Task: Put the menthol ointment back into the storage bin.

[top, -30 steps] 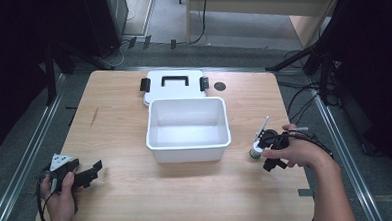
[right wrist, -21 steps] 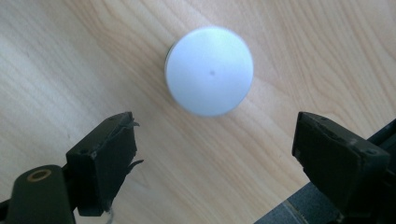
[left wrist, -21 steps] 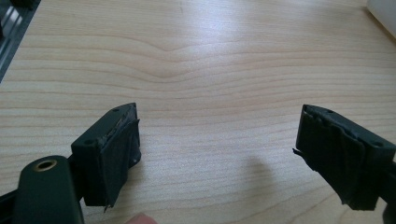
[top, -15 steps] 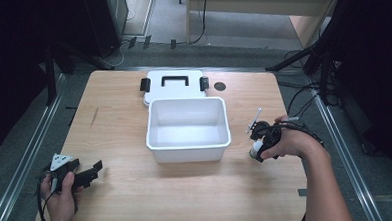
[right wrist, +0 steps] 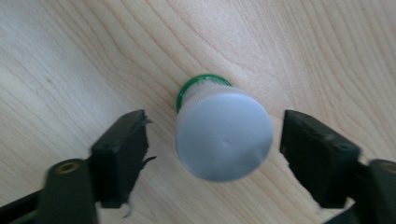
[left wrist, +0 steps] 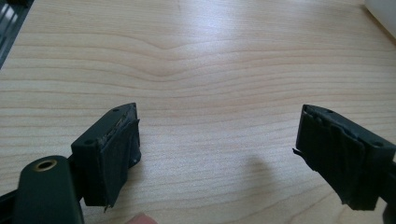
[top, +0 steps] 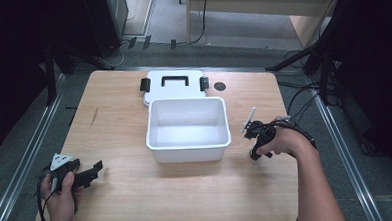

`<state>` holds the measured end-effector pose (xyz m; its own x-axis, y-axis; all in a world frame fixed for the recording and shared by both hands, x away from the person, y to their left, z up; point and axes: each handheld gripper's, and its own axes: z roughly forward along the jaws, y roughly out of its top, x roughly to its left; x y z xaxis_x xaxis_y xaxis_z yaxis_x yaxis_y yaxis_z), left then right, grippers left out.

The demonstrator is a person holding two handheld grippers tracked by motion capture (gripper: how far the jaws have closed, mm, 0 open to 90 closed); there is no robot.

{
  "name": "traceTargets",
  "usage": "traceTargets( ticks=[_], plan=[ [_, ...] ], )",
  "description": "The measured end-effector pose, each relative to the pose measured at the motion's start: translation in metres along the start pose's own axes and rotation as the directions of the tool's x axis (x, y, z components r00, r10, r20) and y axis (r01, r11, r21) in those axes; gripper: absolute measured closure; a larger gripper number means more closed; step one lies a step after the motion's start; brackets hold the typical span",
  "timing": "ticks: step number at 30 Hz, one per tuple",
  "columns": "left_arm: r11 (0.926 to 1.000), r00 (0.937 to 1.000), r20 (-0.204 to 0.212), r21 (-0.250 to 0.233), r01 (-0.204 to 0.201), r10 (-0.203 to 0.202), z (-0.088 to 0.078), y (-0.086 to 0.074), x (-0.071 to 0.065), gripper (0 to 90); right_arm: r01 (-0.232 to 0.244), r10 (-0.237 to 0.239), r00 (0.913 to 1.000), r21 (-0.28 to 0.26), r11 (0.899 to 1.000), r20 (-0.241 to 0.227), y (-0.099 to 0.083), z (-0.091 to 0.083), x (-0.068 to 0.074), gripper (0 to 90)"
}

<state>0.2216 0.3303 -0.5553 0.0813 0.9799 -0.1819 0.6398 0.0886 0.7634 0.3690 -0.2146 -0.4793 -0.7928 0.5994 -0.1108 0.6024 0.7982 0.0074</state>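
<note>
A small bottle [right wrist: 224, 140] with a pale grey cap and a green band below it stands on the wooden table [top: 137, 193]. My right gripper [right wrist: 215, 128] points down over it, one jaw on each side of the cap. Its jaws have just been closing, and a gap still shows on both sides, so the pads do not press on it. In the high view this right gripper [top: 256, 149] is just right of the white tub [top: 188, 150]. My left gripper [top: 94, 170] rests at the table's near left corner. Seen from its own camera, the left gripper [left wrist: 219, 116] is open over bare wood.
The tub is empty and sits mid-table. Its white lid [top: 173, 94] with a black handle and two black clasps lies flat behind it. A small black disc [top: 220, 86] lies right of the lid. Metal rails run along both table sides.
My right hand has shifted a little to the left, toward the tub, and tipped down over the bottle. The left hand has stayed where it was.
</note>
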Motion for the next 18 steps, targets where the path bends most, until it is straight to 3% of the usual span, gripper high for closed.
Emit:
traceTargets(
  ticks=[1,4,18],
  plan=[
    [1.0000,1.0000,0.001,0.000,0.000,0.000,0.000,0.000,0.000,14.4,-0.021,0.021,0.9996,0.021,1.000,-0.021,0.002,0.000,-0.002,49.3],
    [1.0000,1.0000,0.002,0.000,-0.001,0.001,0.000,0.000,0.000,14.4,-0.119,0.121,0.9912,0.027,0.992,-0.054,0.006,-0.004,-0.013,51.6],
    [1.0000,1.0000,0.005,0.003,-0.004,0.004,0.000,0.000,0.000,14.4,-0.098,0.098,0.9920,0.003,0.995,-0.080,0.005,-0.029,-0.014,51.7]
  ],
)
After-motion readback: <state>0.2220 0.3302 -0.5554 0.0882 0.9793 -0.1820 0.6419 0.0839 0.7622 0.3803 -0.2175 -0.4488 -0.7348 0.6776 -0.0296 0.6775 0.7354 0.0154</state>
